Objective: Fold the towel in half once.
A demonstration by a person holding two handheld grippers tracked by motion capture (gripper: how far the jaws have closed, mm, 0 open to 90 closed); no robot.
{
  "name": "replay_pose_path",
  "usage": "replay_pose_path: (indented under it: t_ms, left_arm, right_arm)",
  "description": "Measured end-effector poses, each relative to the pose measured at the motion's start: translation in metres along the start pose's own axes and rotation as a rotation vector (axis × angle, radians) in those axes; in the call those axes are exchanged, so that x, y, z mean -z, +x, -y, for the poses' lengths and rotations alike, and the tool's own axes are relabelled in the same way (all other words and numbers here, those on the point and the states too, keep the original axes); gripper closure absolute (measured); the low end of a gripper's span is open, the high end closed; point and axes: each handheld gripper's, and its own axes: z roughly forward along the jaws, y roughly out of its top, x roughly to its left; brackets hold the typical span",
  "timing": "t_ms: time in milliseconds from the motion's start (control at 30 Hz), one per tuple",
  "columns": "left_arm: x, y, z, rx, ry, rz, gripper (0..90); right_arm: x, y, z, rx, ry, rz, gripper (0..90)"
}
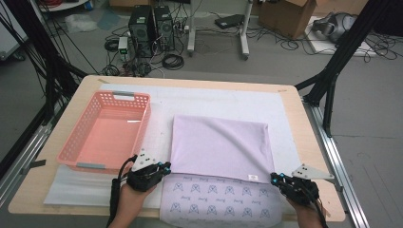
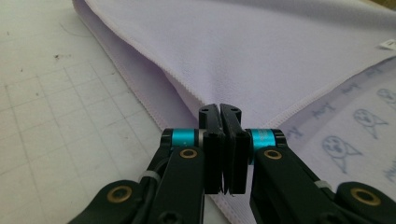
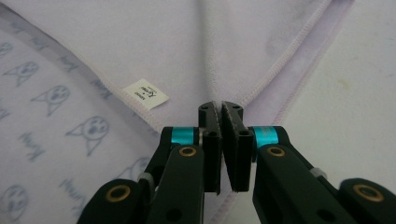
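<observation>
Both grippers (image 1: 167,167) (image 1: 274,178) clamped on towel (image 1: 221,145) near corners.

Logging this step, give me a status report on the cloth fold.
Left gripper and right gripper shut on near corners of folded lilac cloth. Cloth flat on table mat. Pink plastic basket alongside, clear.

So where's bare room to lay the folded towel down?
Free: the white mat beyond the towel, its strip by the table's right edge, and inside the pink basket. Crowded: the near edge, where both grippers pinch towel corners.
</observation>
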Motion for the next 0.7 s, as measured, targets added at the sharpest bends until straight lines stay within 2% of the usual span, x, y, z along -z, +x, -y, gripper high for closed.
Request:
replay_pose_path:
  t_ms: [267,600,700]
  left_arm:
    - [0.031,-0.017,0.014,-0.013,-0.018,0.026,87.4]
    - [0.050,-0.040,0.039,-0.031,0.027,0.062,87.4]
    - [0.056,-0.046,0.042,-0.037,0.019,0.062,86.7]
  right_arm:
    - [0.031,0.020,0.007,0.013,-0.011,-0.016,86.3]
    - [0.057,0.038,0.032,-0.011,0.024,-0.045,86.3]
    - [0.062,0.042,0.036,-0.021,0.031,-0.060,85.1]
